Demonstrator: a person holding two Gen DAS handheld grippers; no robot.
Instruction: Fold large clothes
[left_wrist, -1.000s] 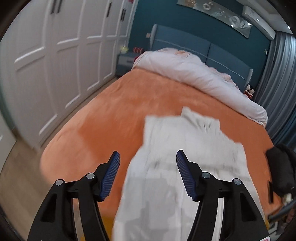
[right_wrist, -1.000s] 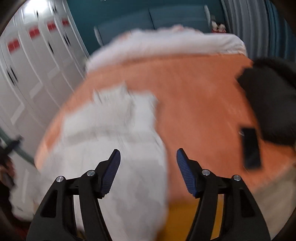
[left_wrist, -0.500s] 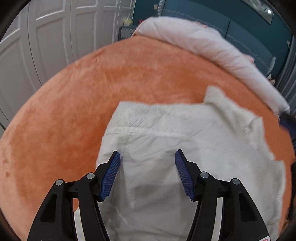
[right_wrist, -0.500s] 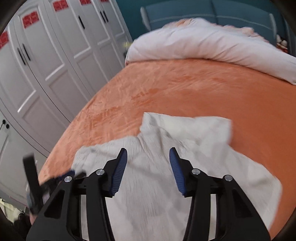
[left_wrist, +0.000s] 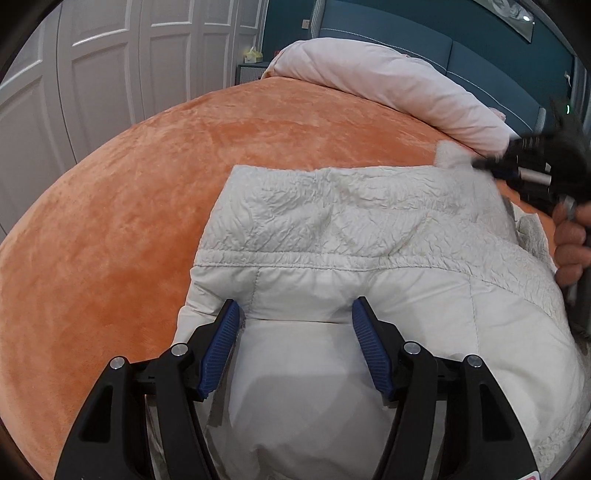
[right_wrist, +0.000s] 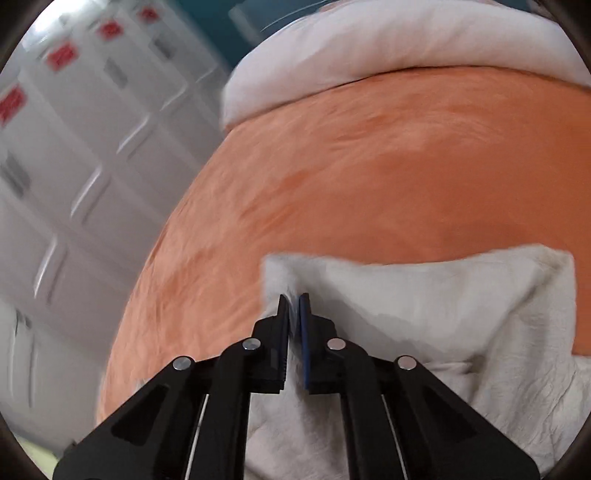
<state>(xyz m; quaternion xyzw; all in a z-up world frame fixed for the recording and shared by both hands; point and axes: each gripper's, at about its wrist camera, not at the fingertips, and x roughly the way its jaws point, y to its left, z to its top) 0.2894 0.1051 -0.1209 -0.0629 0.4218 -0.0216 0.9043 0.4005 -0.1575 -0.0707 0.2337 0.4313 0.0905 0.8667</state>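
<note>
A white padded jacket (left_wrist: 332, 221) lies on the orange bed cover (left_wrist: 129, 184), its crinkled lining turned up at the far edge. My left gripper (left_wrist: 295, 304) stands open low over the smooth near part, with cloth spanning the gap between its blue pads. My right gripper (right_wrist: 293, 297) has its jaws closing to a thin slit and pinches the fleecy far corner of the jacket (right_wrist: 424, 302). In the left wrist view that right gripper (left_wrist: 491, 162) shows blurred at the jacket's far right corner, held by a hand (left_wrist: 570, 240).
A rolled pale duvet (left_wrist: 388, 85) lies across the head of the bed in front of a blue headboard. White wardrobe doors (left_wrist: 92, 74) run along the left side. A small nightstand (left_wrist: 251, 72) with a tissue box stands in the far corner.
The left gripper has sunk close over the jacket, still open. The right gripper has swung over to the jacket's far corner and closed on it.
</note>
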